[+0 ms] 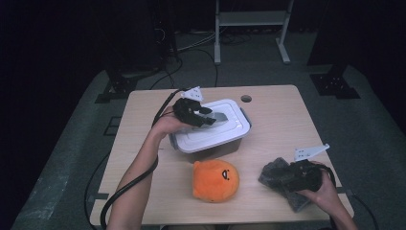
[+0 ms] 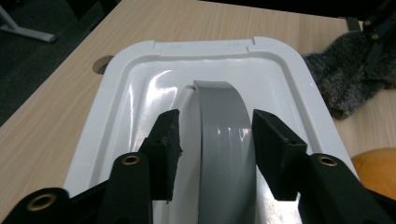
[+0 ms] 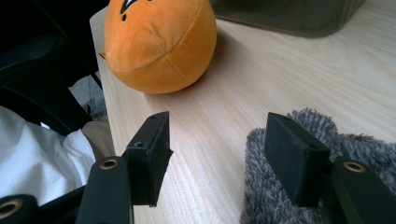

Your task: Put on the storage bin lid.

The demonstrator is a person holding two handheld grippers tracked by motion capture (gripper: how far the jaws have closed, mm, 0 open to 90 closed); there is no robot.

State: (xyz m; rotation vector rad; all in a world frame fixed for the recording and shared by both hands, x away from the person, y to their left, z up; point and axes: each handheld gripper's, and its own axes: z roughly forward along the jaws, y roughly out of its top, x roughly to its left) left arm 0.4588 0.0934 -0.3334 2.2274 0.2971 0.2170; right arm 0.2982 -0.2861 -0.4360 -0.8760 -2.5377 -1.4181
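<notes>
Table [image 1: 143, 110]: a pale wooden top, seen from above.
Box [image 1: 210, 125]: a white lidded bin at the far centre; its lid is seated, its grey handle [image 2: 224, 140] is raised.
Plush toy [image 1: 215, 179]: orange, left at the near centre.
Grey cloth [image 1: 280, 179]: fuzzy, at the near right.
Left gripper [image 1: 203, 117]: jaws parted either side of the handle, not pressing.
Right gripper [image 3: 229, 149]: held open over the cloth edge, nothing gripped.
Progress: the box seems closed and the handle released; the toy and cloth are judged still unpacked.
</notes>
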